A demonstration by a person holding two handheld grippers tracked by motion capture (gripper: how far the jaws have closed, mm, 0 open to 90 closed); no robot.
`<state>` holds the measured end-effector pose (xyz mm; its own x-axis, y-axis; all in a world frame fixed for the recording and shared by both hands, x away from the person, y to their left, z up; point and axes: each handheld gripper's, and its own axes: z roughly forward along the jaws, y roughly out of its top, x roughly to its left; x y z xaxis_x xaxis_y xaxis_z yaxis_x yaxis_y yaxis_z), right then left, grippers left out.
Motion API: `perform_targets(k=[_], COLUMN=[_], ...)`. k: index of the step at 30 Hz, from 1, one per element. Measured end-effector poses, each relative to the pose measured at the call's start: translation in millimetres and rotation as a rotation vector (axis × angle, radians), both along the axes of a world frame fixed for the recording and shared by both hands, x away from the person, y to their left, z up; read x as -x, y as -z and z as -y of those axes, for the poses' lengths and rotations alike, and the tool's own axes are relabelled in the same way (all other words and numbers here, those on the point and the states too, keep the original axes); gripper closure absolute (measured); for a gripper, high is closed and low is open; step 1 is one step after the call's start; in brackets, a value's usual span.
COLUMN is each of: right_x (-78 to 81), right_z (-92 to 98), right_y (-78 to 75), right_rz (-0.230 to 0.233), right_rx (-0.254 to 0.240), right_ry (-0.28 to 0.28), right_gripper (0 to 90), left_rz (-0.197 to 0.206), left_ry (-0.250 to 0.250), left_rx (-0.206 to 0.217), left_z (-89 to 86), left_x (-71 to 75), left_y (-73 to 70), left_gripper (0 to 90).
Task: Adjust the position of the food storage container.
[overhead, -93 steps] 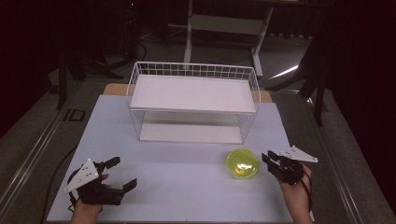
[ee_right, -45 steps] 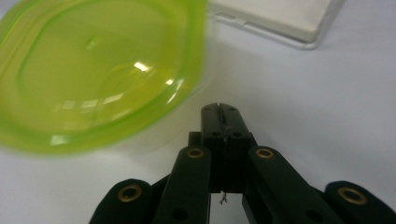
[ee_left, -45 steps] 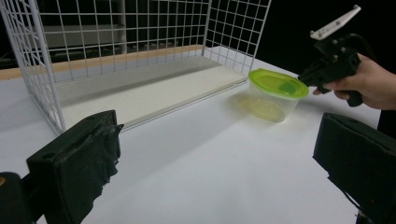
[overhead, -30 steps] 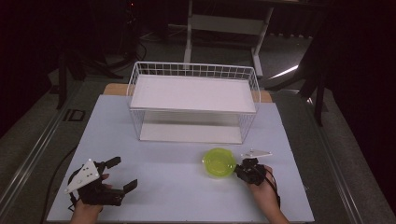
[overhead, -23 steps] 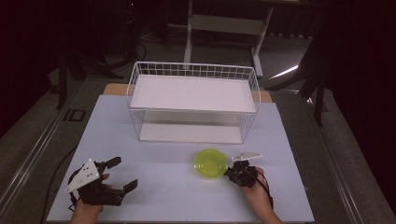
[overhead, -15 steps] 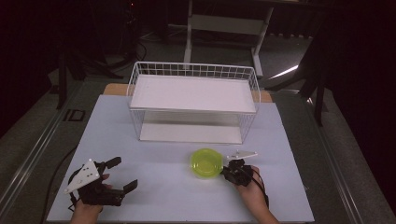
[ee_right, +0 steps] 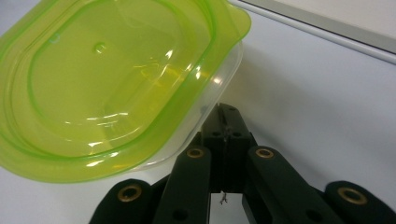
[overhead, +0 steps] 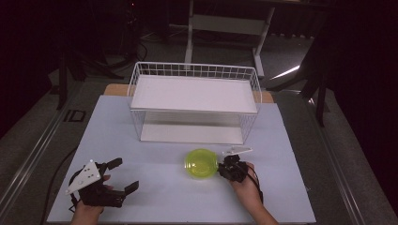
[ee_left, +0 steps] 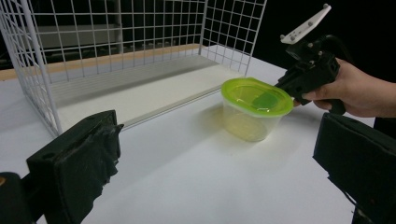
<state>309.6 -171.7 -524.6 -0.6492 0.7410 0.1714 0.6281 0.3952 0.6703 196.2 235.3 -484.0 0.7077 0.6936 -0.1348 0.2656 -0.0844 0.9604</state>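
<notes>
The green-lidded container stands on the white table just in front of the wire basket, close to the middle of the basket's open front and a little toward its right half. The right gripper sits at the container's right side with its jaws clenched together, their tips pressed against the clear wall just under the lid's rim (nothing is pinched between them). The left gripper rests well to the left of the basket's front corner, its jaws spread wide and holding nothing.
</notes>
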Motion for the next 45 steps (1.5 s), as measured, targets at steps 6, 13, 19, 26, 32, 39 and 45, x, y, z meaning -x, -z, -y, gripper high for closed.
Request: perform_targets(k=[6,13,19,26,32,39,45], right_x=[-0.1,4.7,9.0,14.4,12.3,14.2,18.9], right_z=[-16.9,-28.1,-24.1,-34.0,-41.9,-38.5,-19.4], right_y=[1.2,1.2,3.2,0.7,3.6,0.8,-8.8], right_rz=[-0.018,-0.02,-0.032,-0.039,-0.056,-0.027,0.0], right_rx=[-0.006,-0.001,-0.018,-0.029,-0.029,-0.013,-0.004], right_ry=[-0.03,-0.059,-0.053,-0.077,-0.092,-0.083,-0.048], right_gripper=[90.0,90.0,90.0,90.0,90.0,89.4,76.4], left_rz=[0.001,0.005,0.003,0.0,0.0,-0.003,-0.008], left_ry=[0.0,0.002,0.003,0.007,0.005,0.014,0.024], left_rx=[-0.002,-0.003,-0.004,-0.008,-0.007,-0.012,-0.011], left_z=[-0.5,-0.3,0.1,1.5,0.9,1.9,3.5], left_x=[0.6,1.0,0.7,0.3,0.1,0.3,-1.1], left_y=[-0.4,-0.7,-0.5,0.1,0.5,0.7,2.2], left_gripper=[1.4,1.4,1.4,1.4,1.4,1.4,1.4])
